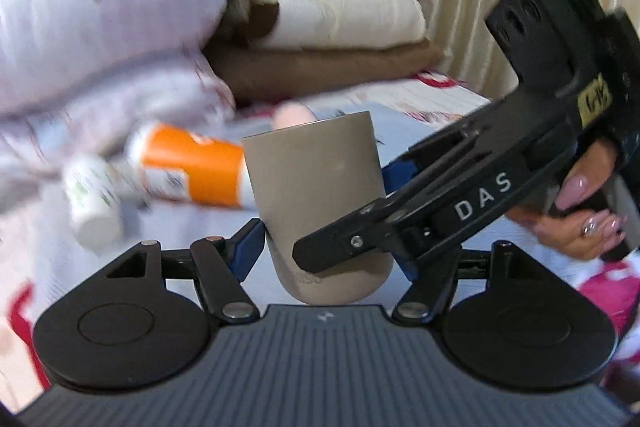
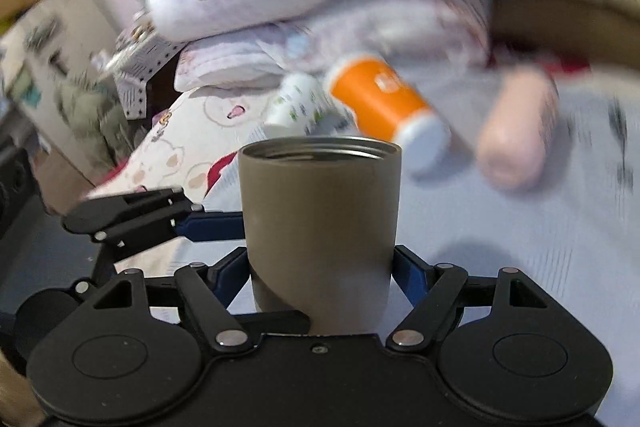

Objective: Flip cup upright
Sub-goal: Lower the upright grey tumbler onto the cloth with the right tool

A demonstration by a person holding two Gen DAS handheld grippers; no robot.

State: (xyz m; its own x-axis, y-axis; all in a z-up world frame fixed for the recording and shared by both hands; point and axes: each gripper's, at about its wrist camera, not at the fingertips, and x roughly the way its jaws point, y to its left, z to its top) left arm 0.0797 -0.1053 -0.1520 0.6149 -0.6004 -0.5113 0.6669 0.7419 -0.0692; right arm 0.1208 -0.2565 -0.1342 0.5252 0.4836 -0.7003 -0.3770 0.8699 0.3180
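Note:
A taupe metal cup [image 1: 316, 195] stands with its open threaded mouth up, as the right wrist view [image 2: 320, 227] shows. Both grippers close on its lower body. My left gripper [image 1: 326, 251] has blue fingers against the cup's left and right sides. My right gripper [image 2: 320, 267] grips it from the other side; its black body [image 1: 460, 195] reaches in from the right in the left wrist view. The left gripper's finger [image 2: 208, 225] shows at the cup's left in the right wrist view.
An orange-and-white bottle [image 1: 192, 163] and a small white bottle [image 1: 94, 199] lie on the bed behind the cup. A pink tube [image 2: 516, 131] lies to the right. Folded blankets [image 1: 320, 27] and pillows [image 1: 100, 15] are stacked at the back.

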